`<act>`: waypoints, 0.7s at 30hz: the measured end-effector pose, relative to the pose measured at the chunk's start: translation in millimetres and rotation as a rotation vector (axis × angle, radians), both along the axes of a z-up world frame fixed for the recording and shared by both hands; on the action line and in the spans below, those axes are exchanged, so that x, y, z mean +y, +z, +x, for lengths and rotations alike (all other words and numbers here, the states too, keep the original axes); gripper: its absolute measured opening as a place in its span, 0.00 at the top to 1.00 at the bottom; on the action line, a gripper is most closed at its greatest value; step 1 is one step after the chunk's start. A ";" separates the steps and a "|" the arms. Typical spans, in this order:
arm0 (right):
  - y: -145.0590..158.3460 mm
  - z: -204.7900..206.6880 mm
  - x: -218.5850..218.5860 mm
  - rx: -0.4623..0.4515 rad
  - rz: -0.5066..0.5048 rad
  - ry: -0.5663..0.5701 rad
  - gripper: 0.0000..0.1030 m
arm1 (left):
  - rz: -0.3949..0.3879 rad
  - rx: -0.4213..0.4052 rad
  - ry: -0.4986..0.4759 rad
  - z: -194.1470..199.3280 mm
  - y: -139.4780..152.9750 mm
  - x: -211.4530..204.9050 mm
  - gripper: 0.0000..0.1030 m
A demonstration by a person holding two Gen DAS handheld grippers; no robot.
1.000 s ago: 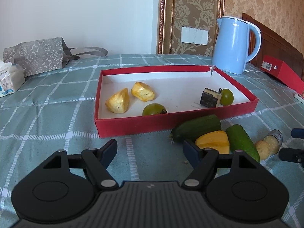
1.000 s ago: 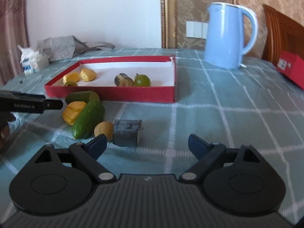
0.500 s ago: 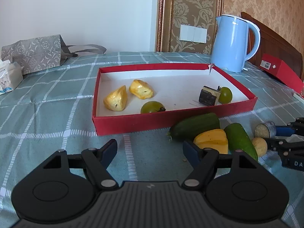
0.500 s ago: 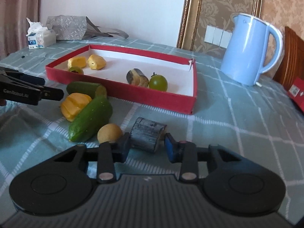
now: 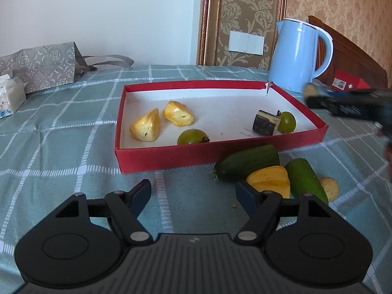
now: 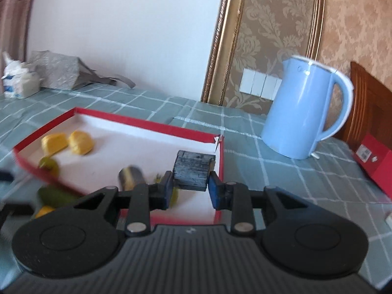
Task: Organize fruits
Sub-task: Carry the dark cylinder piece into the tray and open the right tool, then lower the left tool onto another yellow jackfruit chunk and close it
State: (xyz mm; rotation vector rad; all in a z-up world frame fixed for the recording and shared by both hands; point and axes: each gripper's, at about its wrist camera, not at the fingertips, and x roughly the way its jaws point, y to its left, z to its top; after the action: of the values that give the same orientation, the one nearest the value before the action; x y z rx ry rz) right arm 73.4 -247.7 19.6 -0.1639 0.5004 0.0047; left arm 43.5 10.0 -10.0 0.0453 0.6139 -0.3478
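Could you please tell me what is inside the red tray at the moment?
The red tray holds two yellow fruit pieces, two green tomatoes and a dark cut chunk. Its near wall hides the floor strip just behind it.

Blue kettle (image 5: pixel 297 55), patterned paper bag (image 5: pixel 39 67), tissue pack (image 5: pixel 9 96)

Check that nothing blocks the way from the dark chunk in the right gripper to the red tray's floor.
Nothing visible does. The right gripper is shut on the dark chunk above the red tray's near-right corner. Bare white floor lies just beyond it; the other dark piece sits off to the left.
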 end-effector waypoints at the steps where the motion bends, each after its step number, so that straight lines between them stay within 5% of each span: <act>1: -1.1 12.5 -0.6 0.014 0.011 -0.004 0.72 | 0.000 0.001 0.000 0.1 0.0 0.0 0.26; 14: -27.4 70.7 2.3 0.072 0.069 -0.048 0.72 | 0.011 0.014 -0.012 1.1 -2.5 -3.5 0.26; 17: -27.0 68.9 3.5 0.046 0.068 -0.057 0.51 | 0.015 0.013 -0.012 1.5 -2.3 -4.1 0.26; 21: -18.7 57.9 1.0 0.009 0.091 -0.062 0.41 | 0.019 0.013 -0.006 2.1 -3.0 -4.4 0.26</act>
State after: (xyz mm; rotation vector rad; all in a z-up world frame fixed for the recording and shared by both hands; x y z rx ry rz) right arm 131.3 -246.7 0.9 -0.0593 0.5129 -0.0324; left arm 45.6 5.6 -13.0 0.0631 0.6302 -0.3483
